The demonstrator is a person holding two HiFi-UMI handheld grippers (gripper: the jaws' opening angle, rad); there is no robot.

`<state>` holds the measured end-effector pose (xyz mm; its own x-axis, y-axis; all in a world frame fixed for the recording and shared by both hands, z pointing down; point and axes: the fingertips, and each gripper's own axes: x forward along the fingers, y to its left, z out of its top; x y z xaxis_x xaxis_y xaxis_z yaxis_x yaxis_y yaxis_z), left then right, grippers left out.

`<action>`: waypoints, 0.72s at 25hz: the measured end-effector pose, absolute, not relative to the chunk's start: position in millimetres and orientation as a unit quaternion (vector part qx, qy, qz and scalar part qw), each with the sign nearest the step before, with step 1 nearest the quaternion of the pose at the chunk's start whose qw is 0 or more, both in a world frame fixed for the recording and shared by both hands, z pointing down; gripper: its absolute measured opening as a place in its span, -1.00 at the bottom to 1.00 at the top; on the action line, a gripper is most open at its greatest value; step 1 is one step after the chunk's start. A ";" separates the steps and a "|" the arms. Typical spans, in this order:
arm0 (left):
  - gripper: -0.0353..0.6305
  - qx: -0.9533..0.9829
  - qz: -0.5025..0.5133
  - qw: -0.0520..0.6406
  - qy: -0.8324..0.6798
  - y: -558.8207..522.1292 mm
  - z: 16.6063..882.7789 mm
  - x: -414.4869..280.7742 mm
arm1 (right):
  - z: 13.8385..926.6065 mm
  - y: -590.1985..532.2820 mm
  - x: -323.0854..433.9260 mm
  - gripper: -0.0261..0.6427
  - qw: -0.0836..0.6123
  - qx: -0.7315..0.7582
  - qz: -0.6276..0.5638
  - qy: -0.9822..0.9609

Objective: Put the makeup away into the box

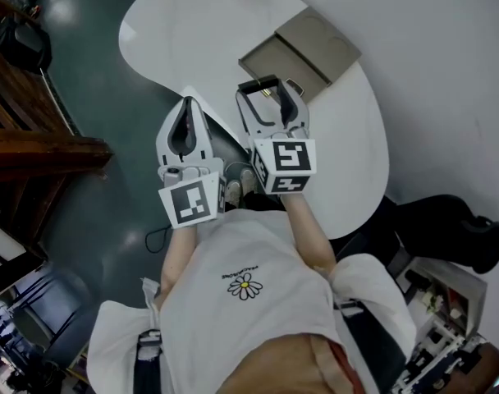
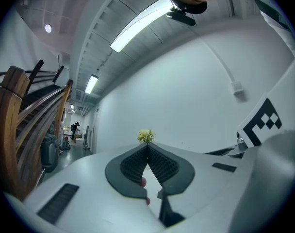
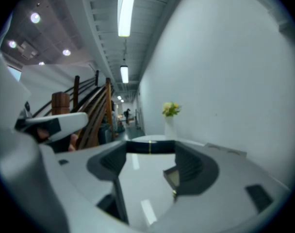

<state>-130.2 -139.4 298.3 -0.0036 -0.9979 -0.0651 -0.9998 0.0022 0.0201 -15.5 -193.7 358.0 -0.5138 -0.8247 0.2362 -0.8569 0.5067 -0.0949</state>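
An open grey box lies on the white table, its lid folded out flat. In front of it my right gripper holds a black makeup stick crosswise between its fingertips. In the right gripper view the stick is a dark bar with a thin gold band, spanning the wide-set jaws. My left gripper hangs beside it to the left, over the table's near edge. Its jaws are pressed together with nothing between them.
A white vase with yellow flowers stands at the table's far end, also seen in the left gripper view. A white wall runs along the table's right side. Wooden stairs rise to the left over a dark floor.
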 end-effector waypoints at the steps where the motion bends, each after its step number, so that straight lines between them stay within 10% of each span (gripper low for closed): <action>1: -0.83 -0.707 0.030 0.016 0.706 -141.9 299.1 -128.9 | 359.1 -199.2 -12.3 0.01 0.083 0.487 0.098 -0.864; 18: -0.83 -0.685 -0.057 -0.028 0.726 -159.8 349.2 -149.5 | 538.3 -324.2 41.0 0.01 0.315 0.360 0.139 -0.867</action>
